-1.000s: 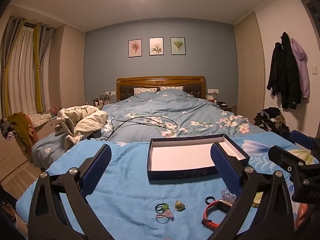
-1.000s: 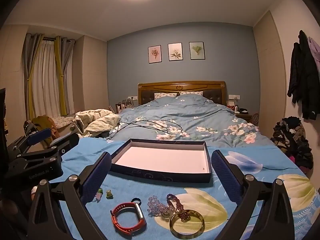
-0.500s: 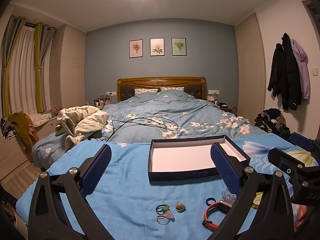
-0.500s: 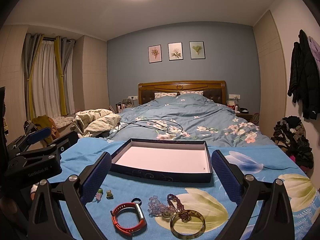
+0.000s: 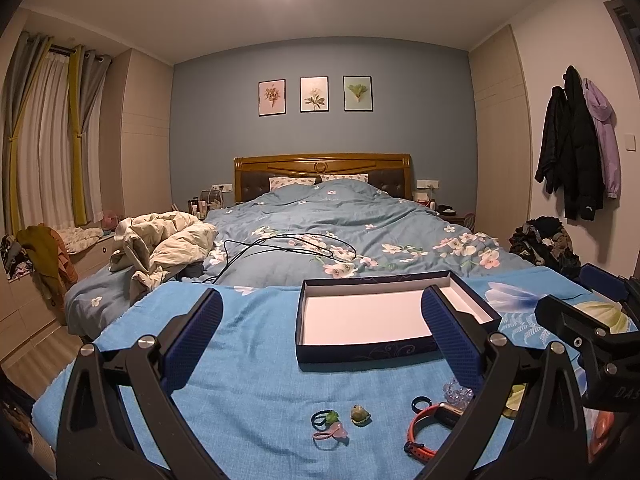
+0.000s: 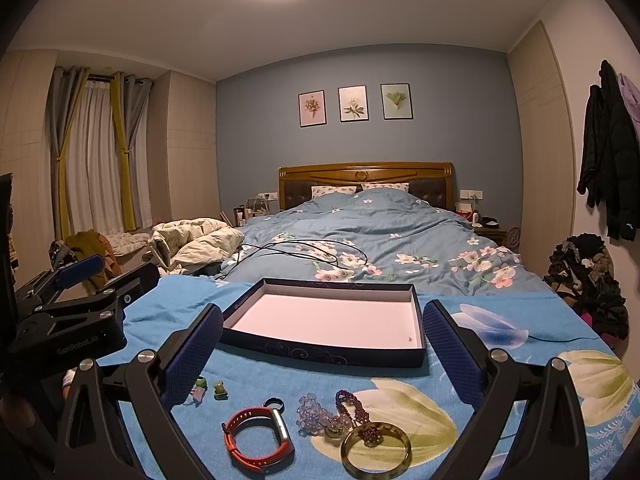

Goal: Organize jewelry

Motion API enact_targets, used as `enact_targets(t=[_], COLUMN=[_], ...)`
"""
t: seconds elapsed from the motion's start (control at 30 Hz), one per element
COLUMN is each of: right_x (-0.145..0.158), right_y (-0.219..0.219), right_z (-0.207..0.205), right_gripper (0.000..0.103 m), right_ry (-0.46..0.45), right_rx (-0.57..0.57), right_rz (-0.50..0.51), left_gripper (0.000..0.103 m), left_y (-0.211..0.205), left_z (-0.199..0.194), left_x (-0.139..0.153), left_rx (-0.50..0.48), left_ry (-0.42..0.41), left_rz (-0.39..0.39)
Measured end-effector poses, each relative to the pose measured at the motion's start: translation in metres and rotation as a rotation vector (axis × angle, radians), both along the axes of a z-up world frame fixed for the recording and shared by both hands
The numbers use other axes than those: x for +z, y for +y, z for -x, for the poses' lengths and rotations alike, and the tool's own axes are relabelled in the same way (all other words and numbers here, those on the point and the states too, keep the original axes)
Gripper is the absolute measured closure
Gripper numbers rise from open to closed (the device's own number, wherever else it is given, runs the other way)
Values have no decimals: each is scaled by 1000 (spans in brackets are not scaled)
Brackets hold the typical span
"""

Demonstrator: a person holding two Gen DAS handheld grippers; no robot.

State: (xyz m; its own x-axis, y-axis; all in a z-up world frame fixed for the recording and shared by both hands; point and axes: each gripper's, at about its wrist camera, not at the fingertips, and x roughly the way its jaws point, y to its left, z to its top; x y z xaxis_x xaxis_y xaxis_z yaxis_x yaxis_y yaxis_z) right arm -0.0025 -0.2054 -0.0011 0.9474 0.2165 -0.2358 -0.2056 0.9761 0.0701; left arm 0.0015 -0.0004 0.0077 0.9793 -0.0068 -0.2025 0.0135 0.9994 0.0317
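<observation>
A dark blue box lid with a white inside [image 5: 364, 318] [image 6: 332, 320] lies empty on a blue cloth [image 5: 256, 364]. In front of it lie jewelry pieces: a red watch band [image 6: 258, 438] [image 5: 428, 428], a black ring [image 6: 274, 403] [image 5: 421, 403], clear purple beads [image 6: 314, 416], a dark red bead bracelet [image 6: 354, 404], a gold bangle [image 6: 376, 450], a green pendant [image 5: 360, 415] [image 6: 220, 390] and green and pink hair ties [image 5: 328, 424]. My left gripper [image 5: 320, 340] is open and empty above them. My right gripper [image 6: 322, 354] is open and empty too.
The cloth lies at the foot of a bed with a blue floral duvet [image 5: 340, 224]. A black cable [image 5: 288, 246] lies on the duvet. A crumpled cream blanket [image 5: 164, 240] is at the left. Coats [image 5: 576, 144] hang on the right wall.
Both views have shifted very slightly. The grippers stay open and the jewelry has not moved.
</observation>
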Motion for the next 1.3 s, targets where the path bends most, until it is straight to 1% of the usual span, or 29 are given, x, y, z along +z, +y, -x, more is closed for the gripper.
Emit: enact_targets(t=[1.3], right_x=[-4], right_y=[-2], right_z=[0], right_gripper=[7], right_ry=[-2], right_rx=[-1], right_rz=[-4], left_gripper=[5], left_y=[-1], left_z=[-2], left_x=[4], left_rx=[1], left_ry=[-2], left_rz=[3])
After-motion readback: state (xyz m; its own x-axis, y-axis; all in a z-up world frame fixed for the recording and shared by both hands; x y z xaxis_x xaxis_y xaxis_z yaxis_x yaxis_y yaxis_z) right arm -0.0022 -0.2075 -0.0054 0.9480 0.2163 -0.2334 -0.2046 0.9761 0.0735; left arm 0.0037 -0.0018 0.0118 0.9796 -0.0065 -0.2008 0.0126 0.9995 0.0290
